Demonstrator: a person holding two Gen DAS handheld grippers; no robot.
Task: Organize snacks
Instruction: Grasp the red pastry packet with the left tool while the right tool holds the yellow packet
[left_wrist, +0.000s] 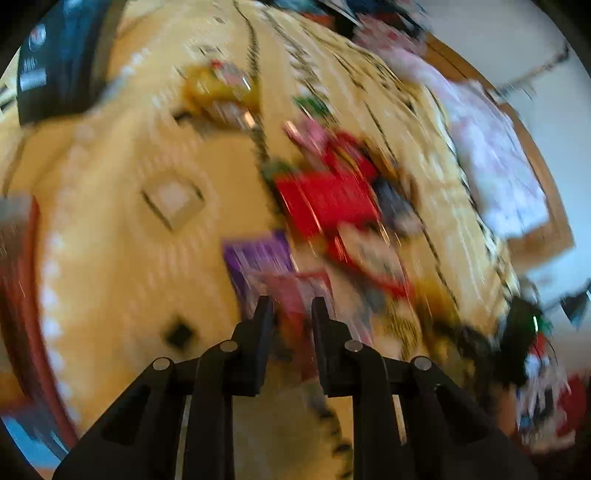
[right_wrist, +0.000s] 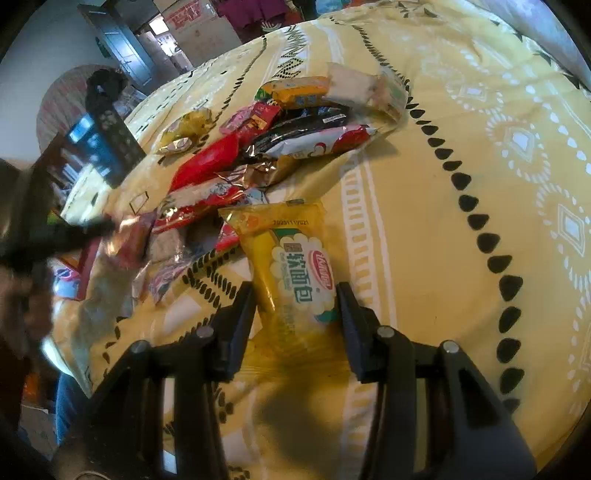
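A pile of snack packets (right_wrist: 266, 147) lies on a yellow patterned bedspread (right_wrist: 461, 258). My right gripper (right_wrist: 295, 291) is shut on a yellow bread packet (right_wrist: 295, 266), one finger on each side of it. The left wrist view is badly blurred. My left gripper (left_wrist: 291, 306) has its fingers a narrow gap apart, with a pink and red packet (left_wrist: 295, 295) in the gap; whether they grip it I cannot tell. Red (left_wrist: 325, 199) and purple (left_wrist: 258, 254) packets lie beyond it. In the right wrist view the left gripper (right_wrist: 110, 225) shows blurred at a shiny reddish packet (right_wrist: 129, 240).
A white and pink pillow (left_wrist: 495, 162) lies at the far edge of the bed by a wooden headboard (left_wrist: 546, 206). A dark chair back (right_wrist: 107, 144) stands beside the bed. A doorway and boxes (right_wrist: 184, 22) are in the background.
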